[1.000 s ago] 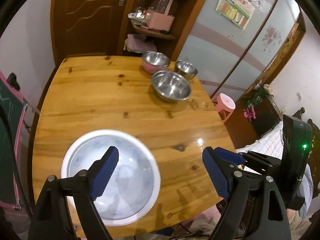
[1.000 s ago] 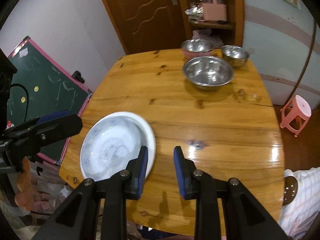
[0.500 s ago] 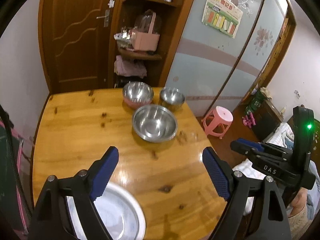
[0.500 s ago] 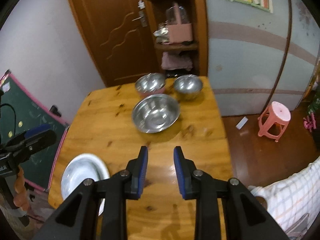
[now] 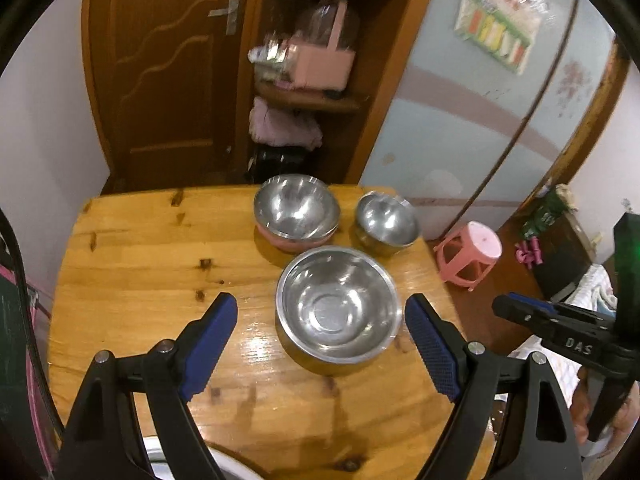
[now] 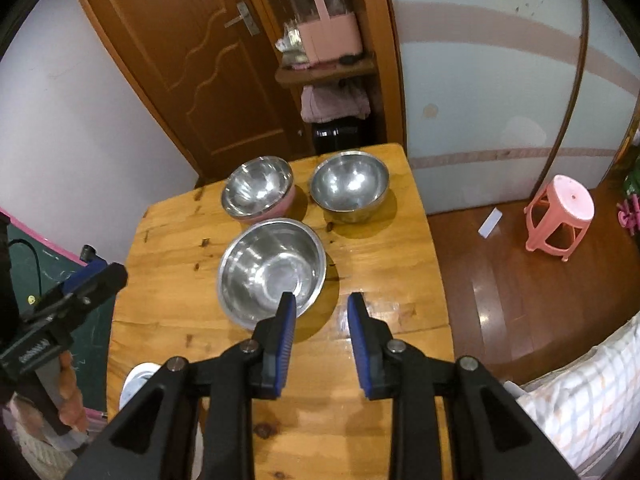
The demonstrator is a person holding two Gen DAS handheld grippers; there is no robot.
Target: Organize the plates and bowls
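Note:
A large steel bowl (image 5: 338,306) stands on the wooden table (image 5: 132,256); it also shows in the right wrist view (image 6: 270,270). Behind it stand a steel bowl nested in a pink bowl (image 5: 296,210) (image 6: 258,190) and a small steel bowl (image 5: 384,220) (image 6: 350,184). My left gripper (image 5: 320,322) is wide open, its jaws either side of the large bowl, above it. My right gripper (image 6: 322,308) is open and empty, just right of the large bowl's near rim. A white plate (image 6: 136,380) lies at the table's near left edge, mostly hidden.
A pink stool (image 6: 560,210) stands on the floor to the right of the table. A door and a shelf with a pink basket (image 5: 320,62) are behind the table. A green chalkboard (image 6: 48,276) leans at the left. Checked bedding (image 6: 580,392) is at the right.
Both grippers moved forward over the table from the white plate toward the steel bowls. The plate slid out of the lower edge of view. The jaws stayed open.

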